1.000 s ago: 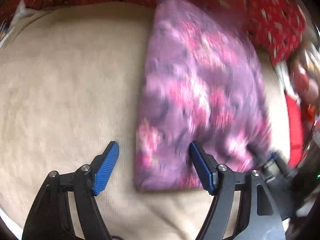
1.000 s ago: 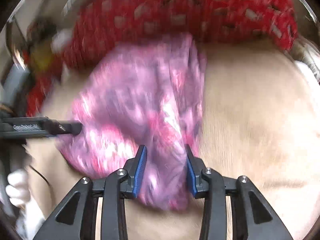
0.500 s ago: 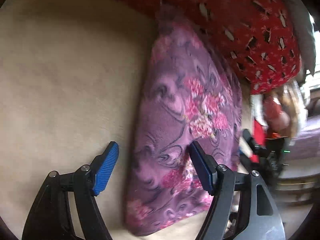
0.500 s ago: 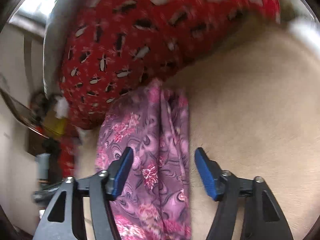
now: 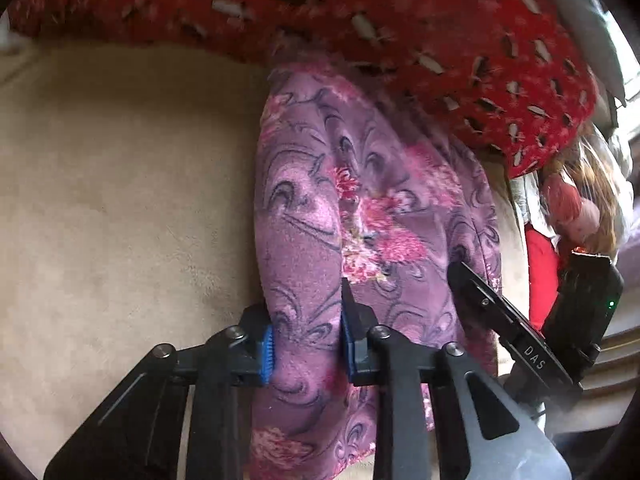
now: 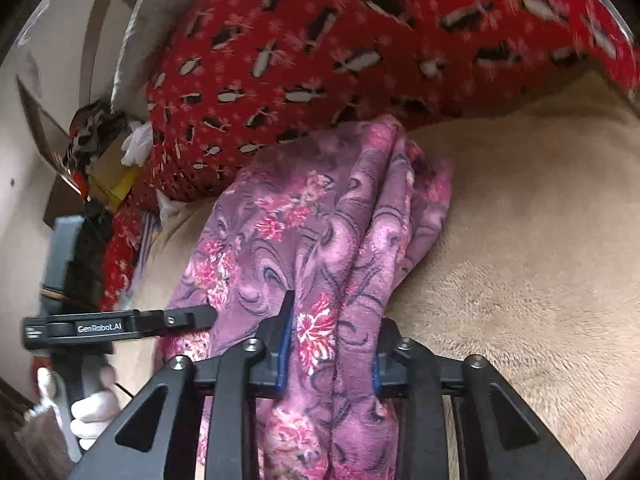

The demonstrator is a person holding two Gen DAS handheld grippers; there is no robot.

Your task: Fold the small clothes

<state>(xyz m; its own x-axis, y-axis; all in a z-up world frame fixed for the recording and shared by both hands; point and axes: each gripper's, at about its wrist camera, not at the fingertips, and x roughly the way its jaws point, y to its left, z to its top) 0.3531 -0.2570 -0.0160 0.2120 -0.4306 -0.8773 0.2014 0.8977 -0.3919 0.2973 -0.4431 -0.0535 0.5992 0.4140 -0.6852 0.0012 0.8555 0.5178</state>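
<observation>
Pinching the near end of the purple floral cloth [image 5: 360, 216], the left tongs [image 5: 306, 344] are closing with a thick fold of fleece between their blue pads [image 5: 267, 350], and the pads already look pressed into it, so I take this as a grip on the fabric, not a hover. Beside them the right tongs [image 6: 330, 356] are closing too, on a bunched ridge of the same cloth [image 6: 320, 240], and they too seem to be biting it. The cloth is lying lengthwise on the beige blanket [image 5: 120, 200], already narrowed into a long strip, its far end touching the red patterned cushion [image 5: 400, 40]. Both tongs are gripping the same near end side by side, probably so that the edge stays level and the layers do not slide apart when that end is carried toward the far one for the next fold. Bunching under the right tongs suggests several layers are being caught at once, which should be keeping the earlier fold intact. In the right view a white-gloved hand [image 6: 94, 412] is holding the handle of the left tongs. Soft fleece like this is likely to sag between the two grips.
</observation>
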